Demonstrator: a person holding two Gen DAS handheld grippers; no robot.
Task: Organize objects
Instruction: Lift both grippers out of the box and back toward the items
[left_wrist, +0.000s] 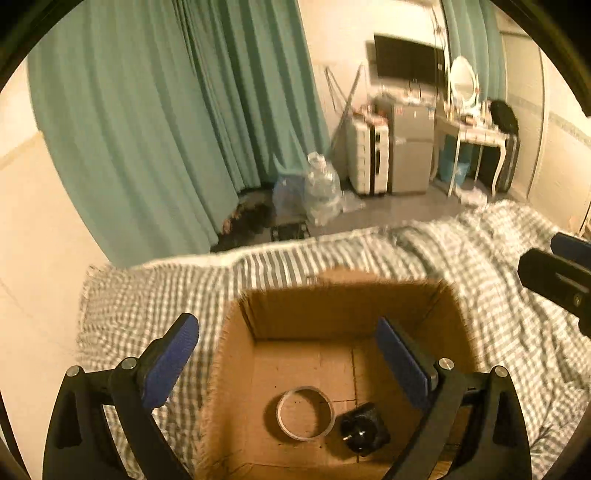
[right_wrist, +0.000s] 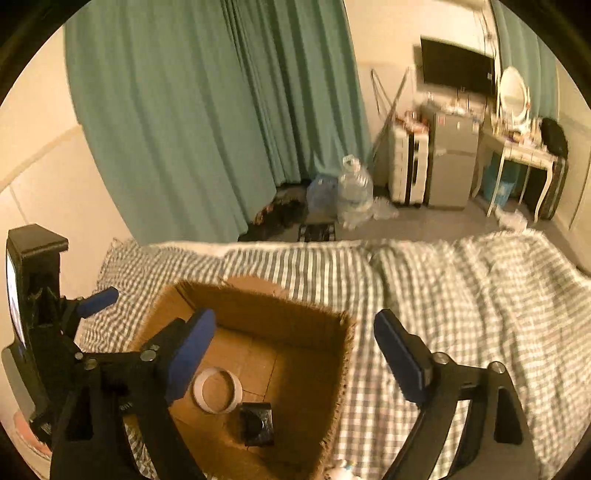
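Note:
An open cardboard box (left_wrist: 332, 317) stands on the checked bed; it also shows in the right wrist view (right_wrist: 258, 310). Inside lie a clear tape roll (left_wrist: 306, 412) (right_wrist: 218, 395) and a small black plug adapter (left_wrist: 364, 430) (right_wrist: 256, 424). My left gripper (left_wrist: 291, 354) is open and empty, held above the box's left side. My right gripper (right_wrist: 295, 350) is open and empty above the box's right rim. The left gripper's body shows at the left of the right wrist view (right_wrist: 40, 314); the right gripper shows at the right edge of the left wrist view (left_wrist: 561, 273).
The grey-and-white checked bedspread (right_wrist: 461, 295) covers the bed around the box. Beyond the bed are teal curtains (left_wrist: 166, 129), plastic water jugs (left_wrist: 321, 188) on the floor, a white suitcase (left_wrist: 367, 158), a small fridge (left_wrist: 412, 147) and a dressing table (left_wrist: 476, 133).

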